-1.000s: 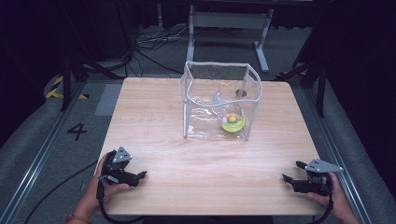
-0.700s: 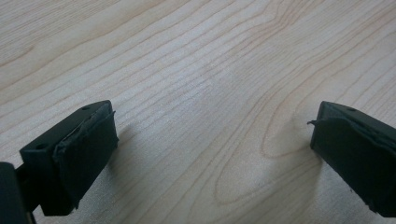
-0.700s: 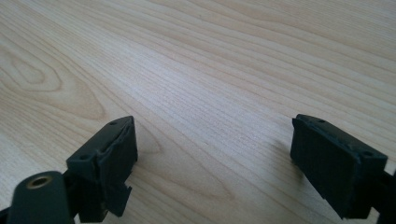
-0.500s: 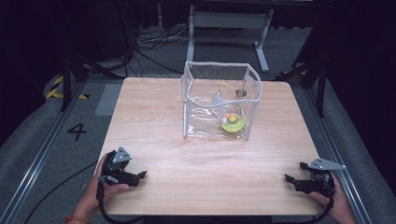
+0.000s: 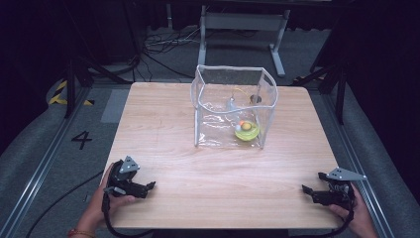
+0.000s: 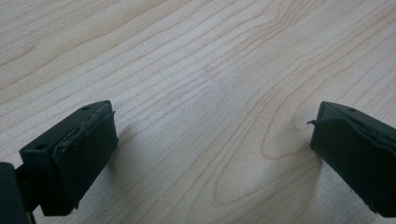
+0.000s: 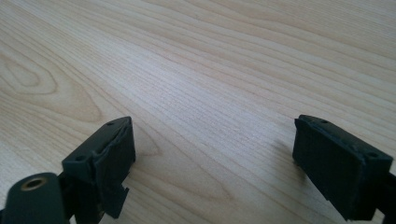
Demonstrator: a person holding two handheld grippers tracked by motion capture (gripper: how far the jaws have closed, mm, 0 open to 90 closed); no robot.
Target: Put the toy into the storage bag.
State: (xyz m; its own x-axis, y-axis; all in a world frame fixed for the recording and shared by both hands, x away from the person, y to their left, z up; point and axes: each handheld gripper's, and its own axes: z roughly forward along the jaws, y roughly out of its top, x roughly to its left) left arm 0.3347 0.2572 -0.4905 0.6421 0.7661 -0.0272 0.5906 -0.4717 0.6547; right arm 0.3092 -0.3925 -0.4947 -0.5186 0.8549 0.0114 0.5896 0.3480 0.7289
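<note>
A clear plastic box stands on the far half of the wooden table. Inside it lies a yellow-green dish with a small orange ball on it. My left gripper rests near the table's front left corner, held by a hand. Its jaws stand open over bare wood. My right gripper sits near the front right corner. Its jaws have just been opening and stand open with nothing between them. Both grippers are far from the box.
Metal rails run along the floor on both sides of the table. A white frame and loose cables lie behind it. A floor mark "4" is at the left. Bare tabletop lies between the grippers and the box.
</note>
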